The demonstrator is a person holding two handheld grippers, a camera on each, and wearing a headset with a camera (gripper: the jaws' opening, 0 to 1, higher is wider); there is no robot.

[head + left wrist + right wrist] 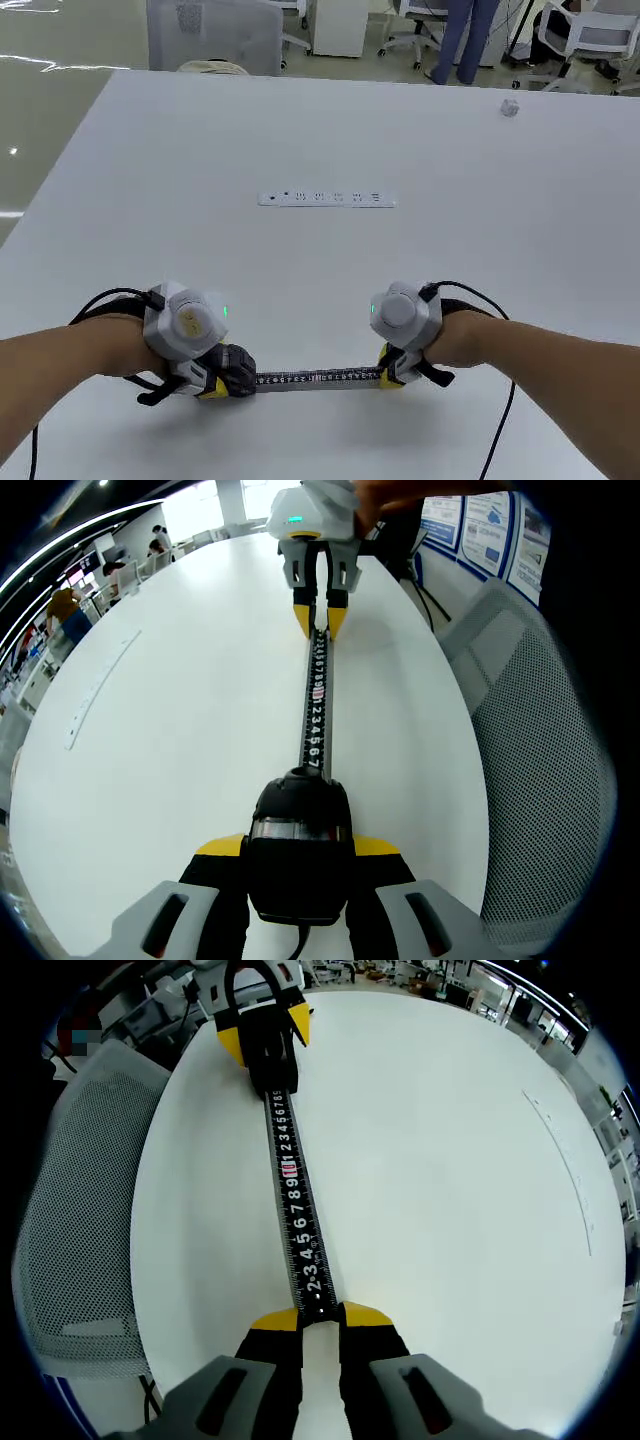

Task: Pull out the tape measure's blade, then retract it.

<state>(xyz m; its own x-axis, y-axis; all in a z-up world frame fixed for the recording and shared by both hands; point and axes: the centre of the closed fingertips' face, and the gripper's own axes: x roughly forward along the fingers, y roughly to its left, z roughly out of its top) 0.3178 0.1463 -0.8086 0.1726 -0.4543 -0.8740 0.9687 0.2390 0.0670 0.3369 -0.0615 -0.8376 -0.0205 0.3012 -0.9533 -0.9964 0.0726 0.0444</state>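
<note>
Pull-out judged in hand: blade (295, 1200) stretched over worktop (450, 1160), case (300, 815) clamped by left gripper (300, 848) fingers (222, 846), tip pinched tight by right gripper (320, 1316). Next: tip to be eased back toward case.

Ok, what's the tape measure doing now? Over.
Left gripper shut on case. Right gripper shut on blade. Blade partway out, over table. Nothing blocking.

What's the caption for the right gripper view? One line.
The right gripper pinches the extended blade; the left gripper holds the tape measure case.

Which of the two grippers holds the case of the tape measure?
The left gripper: its jaws clamp the black case, while the right gripper pinches the blade end.
</note>
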